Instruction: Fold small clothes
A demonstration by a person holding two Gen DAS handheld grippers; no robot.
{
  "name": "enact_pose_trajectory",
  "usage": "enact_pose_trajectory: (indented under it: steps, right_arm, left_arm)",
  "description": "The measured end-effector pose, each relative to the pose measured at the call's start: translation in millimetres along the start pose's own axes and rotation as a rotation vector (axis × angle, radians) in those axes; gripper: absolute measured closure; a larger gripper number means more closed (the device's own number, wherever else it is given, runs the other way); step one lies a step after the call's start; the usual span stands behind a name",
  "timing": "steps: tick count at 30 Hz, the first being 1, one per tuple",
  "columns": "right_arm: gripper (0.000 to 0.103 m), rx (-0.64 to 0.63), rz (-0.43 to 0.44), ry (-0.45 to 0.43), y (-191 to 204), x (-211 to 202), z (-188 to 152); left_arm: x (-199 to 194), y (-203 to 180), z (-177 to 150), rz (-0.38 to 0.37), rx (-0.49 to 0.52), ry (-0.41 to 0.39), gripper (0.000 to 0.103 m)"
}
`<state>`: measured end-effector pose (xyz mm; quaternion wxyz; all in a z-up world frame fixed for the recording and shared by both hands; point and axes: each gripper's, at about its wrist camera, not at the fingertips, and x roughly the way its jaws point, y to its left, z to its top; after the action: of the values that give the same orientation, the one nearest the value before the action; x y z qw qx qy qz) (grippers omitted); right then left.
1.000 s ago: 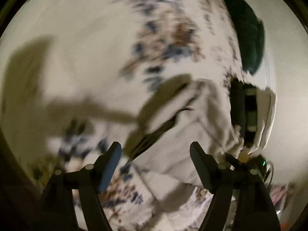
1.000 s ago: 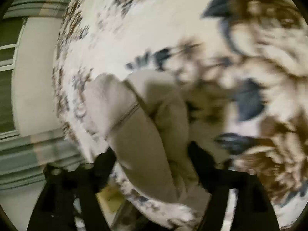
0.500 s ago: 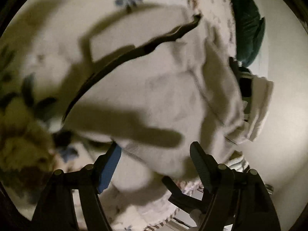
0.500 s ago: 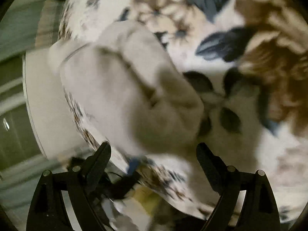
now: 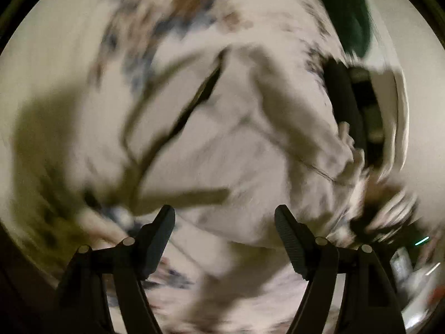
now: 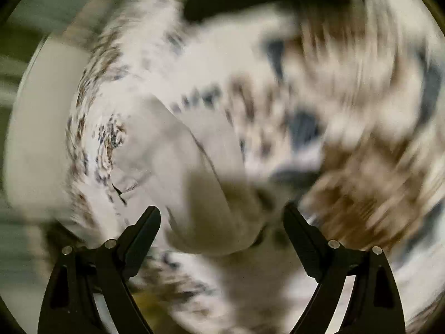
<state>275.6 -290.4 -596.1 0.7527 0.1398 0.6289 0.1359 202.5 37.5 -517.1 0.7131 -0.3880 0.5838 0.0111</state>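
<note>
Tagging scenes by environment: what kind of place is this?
Probably a bedroom. A pale garment lies on a floral bedspread, with a dark green pillow at its far edge. Both frames are motion-blurred, so this is a best guess.

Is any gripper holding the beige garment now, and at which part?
No. The left gripper and right gripper are both open, above the beige garment; nothing is held.

Your right claw (image 6: 222,217) stands wide open, its two black fingers (image 6: 144,228) spread apart with nothing between them. Just ahead of it lies a pale beige garment (image 6: 194,172), bunched and partly in shadow, on a white bedspread (image 6: 347,111) printed with brown and dark blue flowers. Heavy motion blur smears everything.
</note>
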Motion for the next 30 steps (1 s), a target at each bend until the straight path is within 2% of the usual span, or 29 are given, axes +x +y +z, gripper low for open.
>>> enact_pose_trajectory:
  steps: [2, 3, 5, 8, 9, 10, 11, 12, 13, 14, 15, 19, 21, 23, 24, 25, 27, 30]
  right_arm:
    - [0.011, -0.154, -0.01, -0.03, 24, -12, 16]
    - [0.013, -0.271, -0.026, -0.024, 45, -10, 25]
    - [0.018, -0.4, -0.036, -0.008, 75, 0, 39]
    - [0.02, -0.656, -0.052, 0.044, 129, 21, 49]
    - [0.02, -0.759, -0.075, 0.079, 143, 32, 48]
    - [0.023, -0.861, -0.135, 0.124, 153, 50, 46]
    - [0.032, -0.898, -0.16, 0.145, 158, 59, 51]
    - [0.068, -0.94, -0.191, 0.189, 157, 75, 55]
    - [0.084, -0.93, -0.205, 0.214, 152, 85, 58]
    - [0.084, -0.891, -0.189, 0.237, 147, 89, 69]
    - [0.087, -0.794, -0.115, 0.261, 135, 90, 84]
    - [0.09, -0.486, 0.049, 0.307, 100, 88, 125]
    - [0.09, -0.402, 0.057, 0.318, 85, 95, 134]
    - [0.087, -0.373, 0.029, 0.32, 79, 101, 138]
    - [0.084, -0.341, 0.054, 0.324, 77, 98, 139]
    - [0.073, -0.314, 0.079, 0.316, 77, 90, 139]
    - [0.06, -0.289, 0.088, 0.25, 76, 64, 137]
    - [0.057, -0.244, 0.089, 0.206, 70, 39, 130]
  left_arm:
    - [-11, -19, 16, 0.073, 0.144, -0.027, 0.031]
    - [-13, -28, 25, 0.099, 0.209, -0.049, 0.031]
    - [-13, -38, 41, 0.153, 0.32, -0.08, 0.031]
    - [-15, -39, 64, 0.142, 0.393, -0.107, 0.031]
    - [-12, -38, 71, 0.137, 0.403, -0.103, 0.031]
    - [-10, -37, 77, 0.139, 0.408, -0.091, 0.031]
    - [-5, -36, 80, 0.142, 0.414, -0.076, 0.031]
    - [-1, -34, 83, 0.144, 0.424, -0.059, 0.031]
    - [4, -40, 90, 0.147, 0.424, -0.051, 0.031]
    - [6, -39, 92, 0.141, 0.427, -0.043, 0.031]
    - [9, -39, 92, 0.123, 0.434, -0.034, 0.031]
    - [28, -50, 98, 0.106, 0.485, 0.012, 0.031]
    - [46, -49, 106, 0.133, 0.49, 0.048, 0.031]
    - [61, -42, 115, 0.16, 0.462, 0.08, 0.031]
    - [63, -38, 119, 0.152, 0.441, 0.086, 0.031]
    - [61, -37, 121, 0.141, 0.431, 0.083, 0.031]
    - [57, -37, 121, 0.132, 0.431, 0.074, 0.031]
    - [57, -37, 116, 0.143, 0.457, 0.074, 0.031]
